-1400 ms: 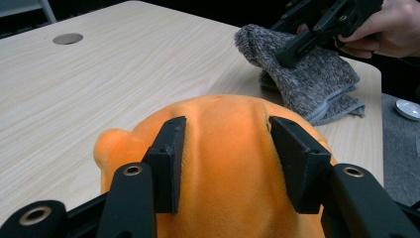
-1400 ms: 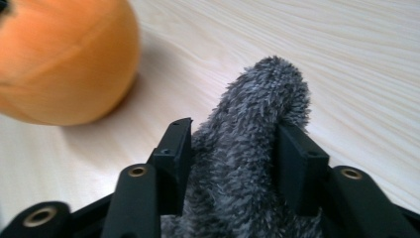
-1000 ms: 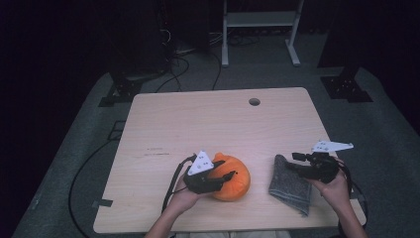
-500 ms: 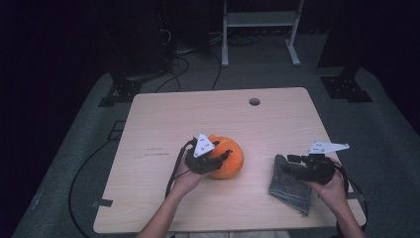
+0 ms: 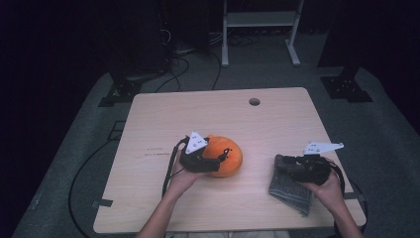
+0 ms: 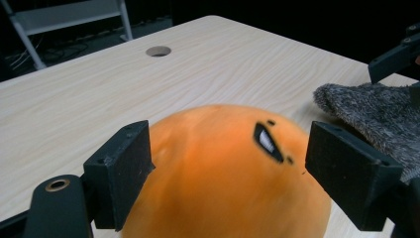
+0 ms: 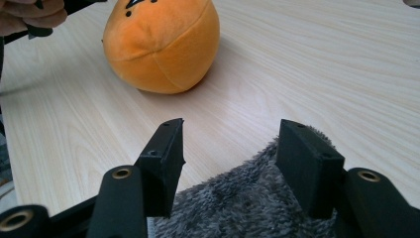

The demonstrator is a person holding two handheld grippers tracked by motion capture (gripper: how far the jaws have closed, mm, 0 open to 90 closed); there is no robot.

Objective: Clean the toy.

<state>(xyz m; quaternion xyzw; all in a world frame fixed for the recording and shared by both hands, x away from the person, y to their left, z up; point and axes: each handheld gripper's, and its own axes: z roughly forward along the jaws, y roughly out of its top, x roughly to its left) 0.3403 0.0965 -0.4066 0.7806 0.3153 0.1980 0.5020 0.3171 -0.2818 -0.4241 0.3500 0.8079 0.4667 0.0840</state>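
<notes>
An orange round plush [image 5: 229, 152] with a small black face lies on the wooden table [image 5: 198, 114], left of centre. My left gripper [image 5: 224, 159] reaches over it from the left. Its jaws have just been opening and now stand open, with the plush [image 6: 223, 173] between them and a gap at the right pad. A grey fuzzy cloth [image 5: 289, 192] lies near the front right. My right gripper [image 5: 278, 166] hovers open over the cloth's [image 7: 247, 208] near edge, pointing left towards the plush [image 7: 163, 44]. In the left gripper view the cloth [image 6: 371, 114] lies to the right.
A round cable hole [image 5: 254, 101] sits near the table's far edge. Beyond the table stand a white rack's legs [image 5: 257, 29] and cables on the dark floor. Bare wood stretches across the far half of the table.
The left gripper carried the plush a little farther from the front edge, then its jaws opened around it. The right gripper and the cloth stayed put.
</notes>
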